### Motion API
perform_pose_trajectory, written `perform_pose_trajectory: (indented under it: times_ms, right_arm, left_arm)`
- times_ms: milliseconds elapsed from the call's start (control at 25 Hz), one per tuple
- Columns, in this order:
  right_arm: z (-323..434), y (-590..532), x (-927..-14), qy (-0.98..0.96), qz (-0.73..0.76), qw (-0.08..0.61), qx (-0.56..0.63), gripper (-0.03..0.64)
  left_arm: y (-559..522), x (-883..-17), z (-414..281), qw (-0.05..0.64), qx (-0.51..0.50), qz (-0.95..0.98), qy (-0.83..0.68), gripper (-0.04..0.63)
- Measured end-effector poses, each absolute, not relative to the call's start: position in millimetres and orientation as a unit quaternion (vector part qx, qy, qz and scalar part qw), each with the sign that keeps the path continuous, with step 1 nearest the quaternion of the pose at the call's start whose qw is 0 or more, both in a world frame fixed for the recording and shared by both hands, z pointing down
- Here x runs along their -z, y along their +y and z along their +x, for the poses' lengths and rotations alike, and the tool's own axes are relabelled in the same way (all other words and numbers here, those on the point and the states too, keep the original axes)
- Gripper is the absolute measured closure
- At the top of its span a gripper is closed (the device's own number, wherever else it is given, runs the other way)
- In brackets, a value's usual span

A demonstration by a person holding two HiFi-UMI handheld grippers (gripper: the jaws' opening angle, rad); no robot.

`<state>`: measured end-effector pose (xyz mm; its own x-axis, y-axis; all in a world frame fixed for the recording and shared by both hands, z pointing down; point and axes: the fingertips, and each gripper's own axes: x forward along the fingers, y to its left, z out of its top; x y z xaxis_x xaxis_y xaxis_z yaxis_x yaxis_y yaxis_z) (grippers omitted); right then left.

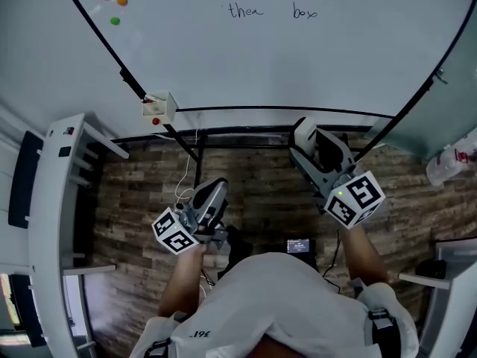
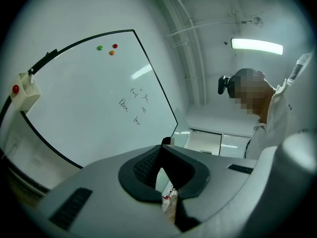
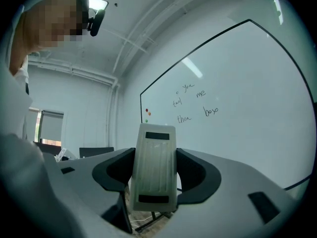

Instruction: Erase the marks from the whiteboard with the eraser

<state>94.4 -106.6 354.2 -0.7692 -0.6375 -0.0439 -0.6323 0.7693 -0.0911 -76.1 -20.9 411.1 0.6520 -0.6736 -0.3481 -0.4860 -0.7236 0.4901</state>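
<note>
1. Right gripper (image 1: 319,151) pinches the eraser (image 3: 154,167) upright between its jaws, held clear of the whiteboard (image 1: 335,66) with no contact.
2. Left gripper (image 2: 163,152): jaws pressed together, nothing in them.
3. Marks (image 1: 246,10) stand unsmudged on the board. Judgement: wiping not begun, entire erasure outstanding.

Grey left gripper (image 1: 214,191) and right gripper (image 1: 311,142) with black jaw pads (image 3: 200,175), each bearing a white cube (image 1: 355,198) of black square markers. White shirt (image 1: 276,304), dark shoulder straps (image 1: 376,321).
</note>
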Motion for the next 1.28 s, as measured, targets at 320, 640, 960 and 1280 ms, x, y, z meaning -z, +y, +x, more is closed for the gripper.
perform_pose_trajectory:
  times_ms: [320, 640, 960, 1280]
  right_arm:
    - [43.2, -153.4, -337.8, 0.923, -0.380, 0.046, 0.033, 0.342]
    - [-15.4, -192.8, -323.2, 0.910, -0.414, 0.025, 0.000, 0.342]
    - [-67.3, -228.1, -303.1, 0.902, -0.429, -0.002, -0.049, 0.342]
    - [-98.2, -266.6, -274.8, 0.906, -0.414, -0.015, -0.091, 0.342]
  left_arm:
    - [-63.8, -396.4, -135.5, 0.166, 0.254, 0.901, -0.309, 0.590]
    - [-102.9, -385.8, -197.5, 0.148, 0.251, 0.905, -0.309, 0.589]
    - [-131.3, -380.9, -243.4, 0.138, 0.259, 0.904, -0.309, 0.589]
    - [-157.0, -364.5, -255.1, 0.112, 0.270, 0.898, -0.328, 0.589]
